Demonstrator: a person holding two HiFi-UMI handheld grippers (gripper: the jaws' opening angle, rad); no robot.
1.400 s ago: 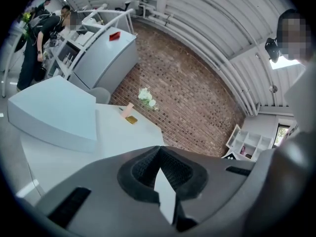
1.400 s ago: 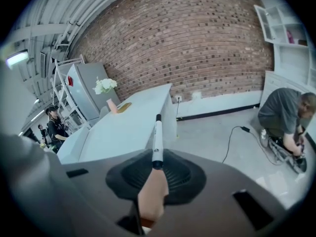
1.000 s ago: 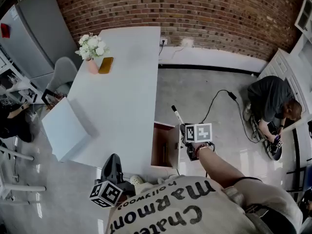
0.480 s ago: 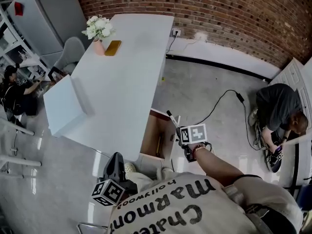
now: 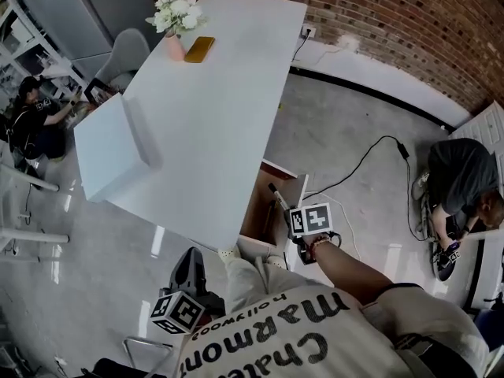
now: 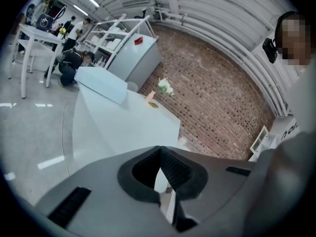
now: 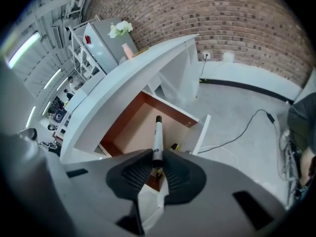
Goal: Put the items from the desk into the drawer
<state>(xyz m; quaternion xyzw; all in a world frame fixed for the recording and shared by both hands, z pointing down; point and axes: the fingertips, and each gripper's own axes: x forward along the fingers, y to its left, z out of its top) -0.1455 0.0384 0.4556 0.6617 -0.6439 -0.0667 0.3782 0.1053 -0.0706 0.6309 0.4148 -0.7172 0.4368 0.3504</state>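
Note:
My right gripper (image 5: 288, 213) is shut on a white marker pen with a black cap (image 5: 276, 196), pointing steeply down. In the right gripper view the pen (image 7: 157, 138) sticks out from the right gripper (image 7: 157, 162) above the open wooden drawer (image 7: 132, 128), which holds a small yellow item (image 7: 174, 146). The drawer (image 5: 260, 215) stands pulled out from the near end of the white desk (image 5: 213, 124). A yellow flat item (image 5: 199, 49) lies by the flower vase (image 5: 175, 18). My left gripper (image 6: 159, 150) is shut and holds nothing; it hangs low beside my body (image 5: 187, 278).
A white box (image 5: 110, 152) lies on the desk's left edge. A black cable (image 5: 370, 164) runs over the floor right of the drawer. One person crouches at the far right (image 5: 465, 183), another at the left (image 5: 35, 116). A grey chair (image 5: 128, 53) stands behind the desk.
My right gripper has sunk with the pen toward the open drawer and tipped further down. The head view has swung, so the desk and drawer sit lower and more to the right.

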